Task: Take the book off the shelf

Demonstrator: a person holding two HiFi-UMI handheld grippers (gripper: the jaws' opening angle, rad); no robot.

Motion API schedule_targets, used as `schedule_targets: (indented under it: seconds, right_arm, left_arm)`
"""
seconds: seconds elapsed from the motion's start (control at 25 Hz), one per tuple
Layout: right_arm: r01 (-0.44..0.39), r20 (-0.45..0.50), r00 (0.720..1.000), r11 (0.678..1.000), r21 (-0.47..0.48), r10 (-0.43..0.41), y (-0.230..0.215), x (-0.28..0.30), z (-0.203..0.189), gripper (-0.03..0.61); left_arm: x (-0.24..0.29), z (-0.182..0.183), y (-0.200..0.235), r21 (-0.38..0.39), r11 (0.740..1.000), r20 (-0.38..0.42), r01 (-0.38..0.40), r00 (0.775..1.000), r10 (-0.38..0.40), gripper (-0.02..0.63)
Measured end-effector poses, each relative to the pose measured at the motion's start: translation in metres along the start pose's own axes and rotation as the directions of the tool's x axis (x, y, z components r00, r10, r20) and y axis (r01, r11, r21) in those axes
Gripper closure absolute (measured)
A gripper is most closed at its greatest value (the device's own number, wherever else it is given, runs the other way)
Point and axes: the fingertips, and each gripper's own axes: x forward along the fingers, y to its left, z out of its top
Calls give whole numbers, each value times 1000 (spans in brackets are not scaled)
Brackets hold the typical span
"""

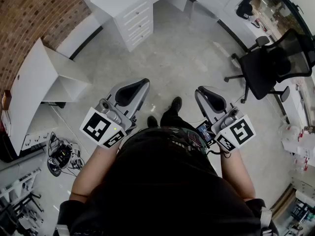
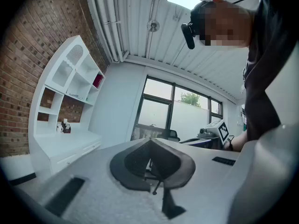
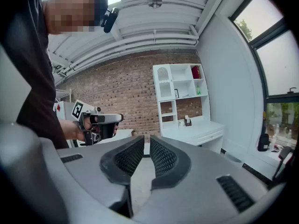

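A red book [image 2: 97, 80] stands in an upper right compartment of the white shelf unit [image 2: 65, 92], far off against the brick wall. The right gripper view shows the same book [image 3: 195, 72] and shelf [image 3: 180, 94] from farther away. My left gripper [image 2: 150, 141] is shut, its jaws meeting at a point with nothing in them. Only a thin slit shows between the jaws of my right gripper [image 3: 146, 141], which is shut and empty. In the head view both the left gripper [image 1: 141, 84] and the right gripper [image 1: 201, 91] are held close to the body, over the floor.
The shelf unit's white drawer base [image 1: 135, 18] stands ahead. A black office chair [image 1: 273, 63] is at the right. A white desk [image 1: 34, 82] lies at the left, with cables and gear [image 1: 61, 156] on the floor beside it. Grey floor [image 1: 187, 53] stretches in front.
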Motion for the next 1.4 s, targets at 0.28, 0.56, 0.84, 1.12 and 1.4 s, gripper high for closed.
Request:
schedule_targets:
  seconds: [0.28, 0.56, 0.84, 1.12, 1.4]
  right_arm:
    - [3, -2, 1000, 1000, 5, -3, -31, 4, 2, 534]
    - [8, 29, 1000, 1000, 26, -8, -93, 4, 7, 533]
    - [-1, 48, 999, 1000, 29, -1, -177, 9, 27, 532]
    - [-21, 64, 998, 1000, 16, 20, -243, 22, 53, 534]
    - [17, 69, 997, 999, 45, -20, -290, 62, 59, 532]
  left_arm:
    - [29, -2, 10, -7, 1000, -14, 2, 1000, -2, 606]
    - [90, -9, 22, -10, 1000, -31, 8, 999, -8, 606]
    - [177, -2, 42, 1, 1000, -17, 12, 1000, -12, 606]
    - [247, 8, 59, 3, 1000, -10, 11, 1000, -11, 606]
    - [298, 7, 105, -17, 999, -13, 43, 999, -43, 606]
